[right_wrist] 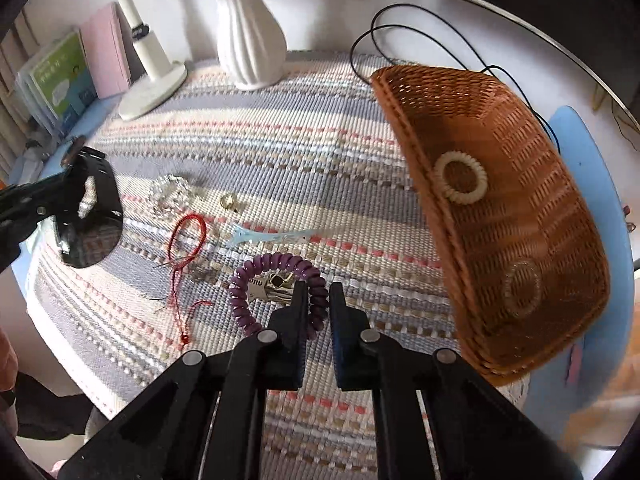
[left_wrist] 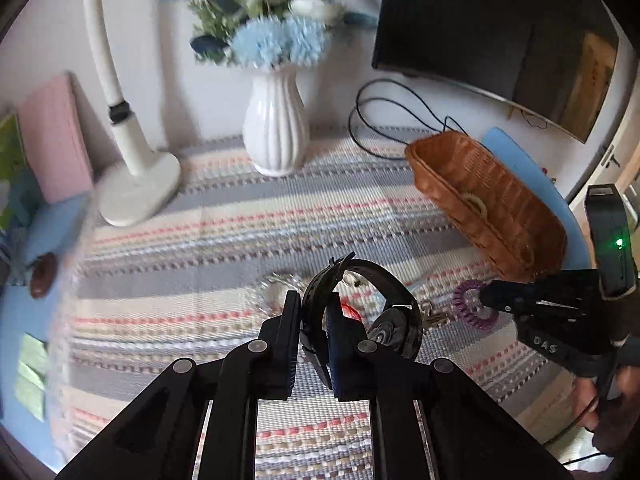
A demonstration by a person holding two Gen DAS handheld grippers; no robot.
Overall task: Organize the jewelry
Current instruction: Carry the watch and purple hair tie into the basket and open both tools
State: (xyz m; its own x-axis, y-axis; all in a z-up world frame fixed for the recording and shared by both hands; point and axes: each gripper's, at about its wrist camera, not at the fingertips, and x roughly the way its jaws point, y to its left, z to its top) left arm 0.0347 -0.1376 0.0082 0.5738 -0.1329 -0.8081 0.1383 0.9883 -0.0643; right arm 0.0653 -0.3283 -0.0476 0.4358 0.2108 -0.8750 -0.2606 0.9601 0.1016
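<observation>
My left gripper (left_wrist: 314, 300) is shut on the strap of a black wristwatch (left_wrist: 394, 328), which hangs above the striped mat (left_wrist: 240, 216). In the right wrist view that watch (right_wrist: 92, 216) hangs at the far left. My right gripper (right_wrist: 319, 292) is shut on a purple spiral hair tie (right_wrist: 256, 270), with a silver clip (right_wrist: 276, 290) lying inside its loop. The brown wicker basket (right_wrist: 420, 184) on the right holds a cream spiral tie (right_wrist: 460, 178) and a second pale ring (right_wrist: 520, 288). On the mat lie a red cord bracelet (right_wrist: 188, 248), a clear bead bracelet (right_wrist: 170, 196), a small gold piece (right_wrist: 228, 201) and a pale blue clip (right_wrist: 272, 236).
A white ribbed vase (left_wrist: 276, 128) with blue flowers and a white lamp base (left_wrist: 140, 188) stand at the back of the mat. A dark monitor (left_wrist: 500, 20) and a black cable (left_wrist: 384, 120) are behind the basket. Books (right_wrist: 64, 76) lean at the far left.
</observation>
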